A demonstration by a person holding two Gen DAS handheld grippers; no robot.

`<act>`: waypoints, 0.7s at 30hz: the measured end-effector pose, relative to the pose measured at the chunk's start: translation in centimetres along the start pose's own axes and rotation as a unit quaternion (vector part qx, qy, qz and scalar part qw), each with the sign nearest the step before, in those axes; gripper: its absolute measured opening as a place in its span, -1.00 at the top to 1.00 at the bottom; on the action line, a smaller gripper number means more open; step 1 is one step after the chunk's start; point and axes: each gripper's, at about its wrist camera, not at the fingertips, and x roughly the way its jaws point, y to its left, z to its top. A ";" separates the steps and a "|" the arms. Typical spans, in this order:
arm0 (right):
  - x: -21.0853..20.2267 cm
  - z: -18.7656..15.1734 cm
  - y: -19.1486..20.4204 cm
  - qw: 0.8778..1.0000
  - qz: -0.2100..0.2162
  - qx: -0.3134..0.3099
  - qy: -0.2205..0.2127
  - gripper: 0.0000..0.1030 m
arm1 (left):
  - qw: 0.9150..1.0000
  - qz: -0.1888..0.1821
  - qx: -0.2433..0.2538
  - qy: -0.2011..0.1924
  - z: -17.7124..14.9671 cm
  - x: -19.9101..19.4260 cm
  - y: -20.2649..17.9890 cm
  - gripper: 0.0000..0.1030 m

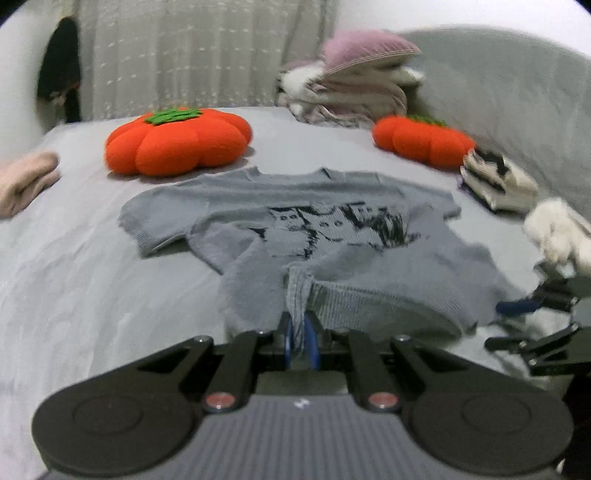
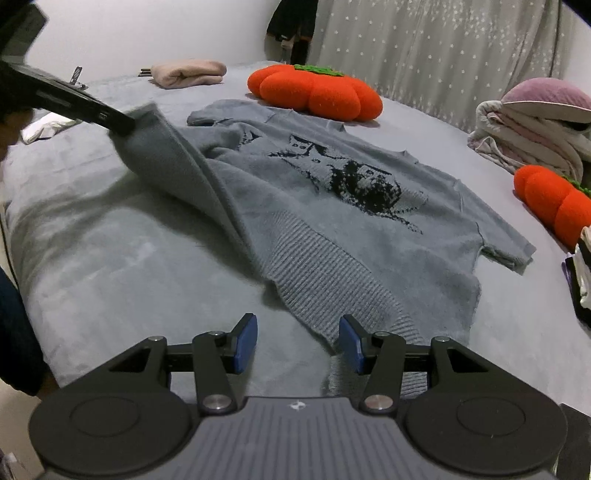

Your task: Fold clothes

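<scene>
a wide bed [image 2: 110,236] covered in a smooth grey sheet fills most of the room. behind it hangs a pale grey curtain [image 2: 424,48] dotted with small white stars, beside a plain white wall [image 2: 147,33]. something dark hangs [image 2: 291,22] against the wall at the curtain's edge (too dim to make out). a grey padded headboard [image 1: 498,85] curves along one side of the bed. the light is soft, even and cool, with only faint shadows.

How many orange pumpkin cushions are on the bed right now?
2: one pumpkin cushion beyond the grey sweater's collar, the other pumpkin cushion at its right, below the blanket pile.
</scene>
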 end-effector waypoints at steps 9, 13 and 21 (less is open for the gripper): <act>-0.5 -0.3 -1.6 0.999 0.009 0.049 -0.002 0.04 | 0.999 0.043 -0.017 0.011 -3.6 -2.0 1.4 0.83; -2.5 -0.7 -3.9 0.990 0.041 0.132 -0.038 0.04 | 0.999 0.046 -0.003 0.010 -4.2 -2.5 1.1 0.83; -4.3 -2.3 -9.2 0.945 0.041 0.315 -0.072 0.00 | 0.998 0.039 0.026 0.032 -5.9 -2.8 0.7 0.72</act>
